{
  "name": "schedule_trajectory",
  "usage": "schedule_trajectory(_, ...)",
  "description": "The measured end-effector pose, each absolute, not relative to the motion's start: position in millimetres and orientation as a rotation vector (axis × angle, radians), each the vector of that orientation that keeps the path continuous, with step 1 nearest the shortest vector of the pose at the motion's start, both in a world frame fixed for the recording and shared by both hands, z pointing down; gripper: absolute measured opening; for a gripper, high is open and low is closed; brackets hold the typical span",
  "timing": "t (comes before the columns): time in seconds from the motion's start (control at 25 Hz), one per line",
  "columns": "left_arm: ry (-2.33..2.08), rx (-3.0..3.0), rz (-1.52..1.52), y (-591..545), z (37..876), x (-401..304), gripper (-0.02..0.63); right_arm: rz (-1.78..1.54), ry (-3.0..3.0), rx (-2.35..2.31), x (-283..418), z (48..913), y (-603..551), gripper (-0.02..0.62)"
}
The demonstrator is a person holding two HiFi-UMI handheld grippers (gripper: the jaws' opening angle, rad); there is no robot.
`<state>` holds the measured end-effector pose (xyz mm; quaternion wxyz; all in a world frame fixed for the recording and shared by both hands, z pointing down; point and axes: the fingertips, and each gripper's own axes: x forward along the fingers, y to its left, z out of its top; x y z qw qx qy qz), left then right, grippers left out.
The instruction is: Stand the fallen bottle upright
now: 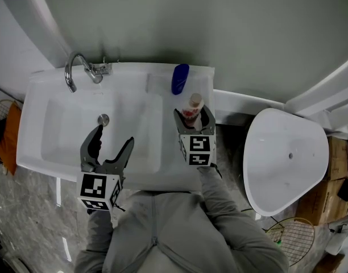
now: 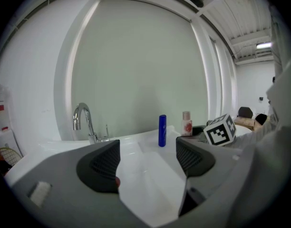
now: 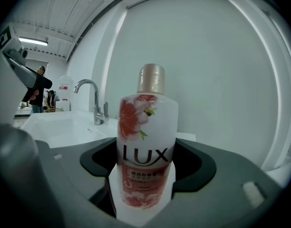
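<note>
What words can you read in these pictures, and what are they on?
"LUX": on the white plastic bottle with pink flowers.
Small print on its red band below: too small to read.
On the tall blue bottle: no readable print.

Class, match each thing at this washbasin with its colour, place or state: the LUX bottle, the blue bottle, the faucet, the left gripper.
Things:
1. LUX bottle
2. blue bottle
3. faucet
4. left gripper

Descriptions:
A. jaws apart, nothing between them
B. upright between the jaws of the right gripper
C. standing free, farther back than the flowered bottle
D. shiny chrome with a curved spout

Pairs: 1-B, 2-C, 3-D, 4-A
</note>
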<state>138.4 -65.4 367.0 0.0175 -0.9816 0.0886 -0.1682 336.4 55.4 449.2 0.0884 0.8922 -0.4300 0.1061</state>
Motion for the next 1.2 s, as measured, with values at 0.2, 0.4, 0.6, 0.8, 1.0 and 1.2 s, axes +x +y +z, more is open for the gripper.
schedule_trajectory(0.2, 0.239, -3.051, -0.517, -56.4, 367.2, 141.8, 0.42, 0.312, -1.274, 2.648, 328.5, 450.6, 61.8, 0.339)
schedule_trajectory(0.4, 0.207, -3.05, -0.515, -47.6, 366.9, 143.9, 0.42, 0.318, -1.297, 2.65, 327.6, 450.3, 62.2, 0.339)
schedule_trajectory(0.6, 0.191, -3.05, -0.5, -42.7, 363.8, 146.0, 0.42, 0.317, -1.323, 2.663, 327.4, 442.8, 64.9, 0.339)
schedule_trajectory(0.8, 0.171, -3.053, -0.49, -39.7, 364.3, 147.5, 0.42, 0.309, -1.374, 2.716, 323.0, 425.5, 74.5, 0.339)
schedule_trajectory(1.0, 0.143, -3.058, -0.473, -36.6, 363.5, 153.0, 0.42, 0.245, -1.4, 2.803, 316.9, 396.3, 93.9, 0.339)
schedule_trajectory(1.2, 0.1, -3.063, -0.451, -29.8, 362.0, 163.0, 0.42, 0.23, -1.42, 2.922, 310.6, 373.5, 119.4, 0.339)
